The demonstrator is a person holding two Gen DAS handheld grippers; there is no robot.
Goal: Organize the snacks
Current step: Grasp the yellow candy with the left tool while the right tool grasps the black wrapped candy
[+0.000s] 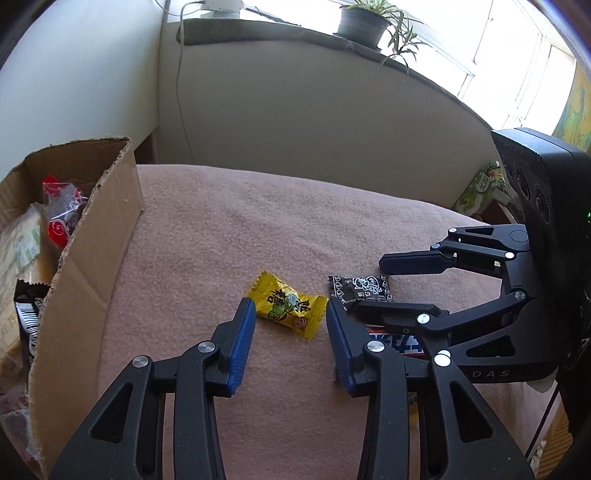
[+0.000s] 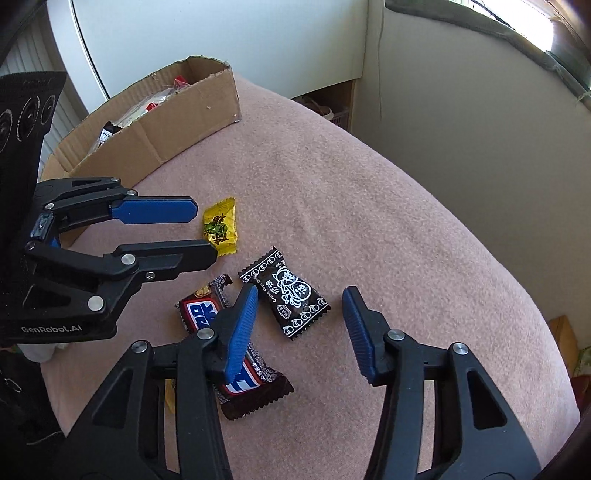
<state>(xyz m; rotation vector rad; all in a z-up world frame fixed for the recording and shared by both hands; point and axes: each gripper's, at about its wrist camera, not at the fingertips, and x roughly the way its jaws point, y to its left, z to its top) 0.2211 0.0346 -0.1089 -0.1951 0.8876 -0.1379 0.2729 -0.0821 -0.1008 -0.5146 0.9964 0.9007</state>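
A yellow candy (image 1: pixel 290 304) lies on the pink cloth, just beyond and between the fingertips of my open left gripper (image 1: pixel 291 314); it also shows in the right wrist view (image 2: pixel 220 229). A black plum candy (image 2: pixel 286 293) lies between the open fingers of my right gripper (image 2: pixel 299 301), also seen from the left (image 1: pixel 360 290). A brown chocolate bar (image 2: pixel 236 354) with a blue label lies under my right gripper's left finger (image 2: pixel 240 332). Both grippers are empty.
A cardboard box (image 1: pixel 85 280) with several snack packs stands at the left, also seen in the right wrist view (image 2: pixel 166 114). A potted plant (image 1: pixel 364 22) stands on the window sill. A green carton (image 1: pixel 480 192) sits beyond the cloth's right edge.
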